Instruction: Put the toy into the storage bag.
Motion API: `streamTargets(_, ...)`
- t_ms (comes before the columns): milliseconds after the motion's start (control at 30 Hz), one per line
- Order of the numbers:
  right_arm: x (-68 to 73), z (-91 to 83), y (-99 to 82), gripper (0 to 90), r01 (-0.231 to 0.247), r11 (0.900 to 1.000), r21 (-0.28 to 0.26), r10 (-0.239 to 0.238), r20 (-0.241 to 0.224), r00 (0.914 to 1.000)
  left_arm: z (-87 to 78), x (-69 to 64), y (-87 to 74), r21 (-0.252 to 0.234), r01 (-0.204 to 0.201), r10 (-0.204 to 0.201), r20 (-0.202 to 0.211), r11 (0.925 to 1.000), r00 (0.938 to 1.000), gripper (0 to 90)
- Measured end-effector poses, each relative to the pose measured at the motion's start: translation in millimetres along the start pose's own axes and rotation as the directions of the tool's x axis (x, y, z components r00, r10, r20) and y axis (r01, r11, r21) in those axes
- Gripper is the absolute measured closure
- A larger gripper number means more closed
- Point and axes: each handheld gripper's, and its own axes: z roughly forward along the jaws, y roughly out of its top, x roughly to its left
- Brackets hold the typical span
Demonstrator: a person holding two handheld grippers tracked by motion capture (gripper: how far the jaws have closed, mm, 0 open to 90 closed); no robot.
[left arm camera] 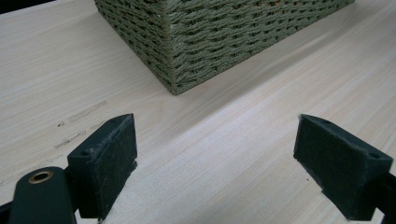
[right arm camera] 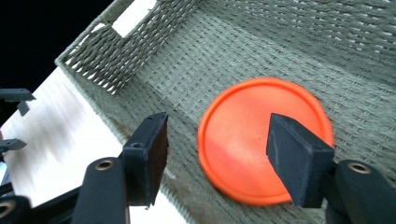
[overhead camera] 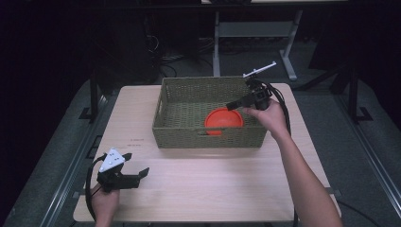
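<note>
The table [overhead camera: 198, 184] carries a woven basket [overhead camera: 208, 137] at its far middle, and inside the basket, toward the near right corner, lies the orange disc [overhead camera: 223, 120], flat on the woven floor.

The disc looks like thin, stiff plastic with a raised rim: probably light, smooth and a bit slippery, not fragile. Lying flat, it offers little to pinch from above; the rim is likely the place to take it, one pad under the edge and one on top, perhaps after tipping it against the basket wall.

The right gripper [overhead camera: 235, 105] hangs over the basket's right side, its jaws spread with nothing pinched; the disc lies below them, apart. The left gripper [overhead camera: 143, 172] rests near the table's near left corner, jaws wide and empty.

The right gripper view shows the disc's [right arm camera: 261, 140] rim and faint sheen, and a handle slot in the basket wall [right arm camera: 133, 18]. The left gripper view shows a basket corner [left arm camera: 173, 70] and scuff marks on the table [left arm camera: 84, 112]. The high view alone shows how both hands stand apart.
</note>
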Motion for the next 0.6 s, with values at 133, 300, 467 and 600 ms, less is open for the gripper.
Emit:
streamTargets(133,2.7,-7.1,-6.8,35.1,0.006,0.9999,-0.012,-0.007,-0.016,0.9998,-0.4,0.5,-0.4,-0.002,0.002,-0.002,-0.002,1.0000,1.0000,12.8)
streamTargets(300,6.1,-18.4,-14.9,34.3,0.012,0.9994,-0.032,-0.014,-0.041,0.9990,-0.1,1.0,-0.5,-0.002,0.002,-0.002,-0.003,1.0000,1.0000,12.8)
streamTargets(467,8.7,-28.8,-22.7,32.9,0.017,0.9988,-0.046,-0.020,-0.057,0.9982,-0.2,0.7,-0.2,0.006,0.002,-0.002,-0.005,1.0000,1.0000,12.8)
streamTargets(600,10.8,-35.7,-29.3,32.2,0.027,0.9982,-0.054,-0.030,-0.067,0.9973,-0.2,0.5,-0.7,0.001,0.002,-0.002,-0.006,1.0000,1.0000,12.8)
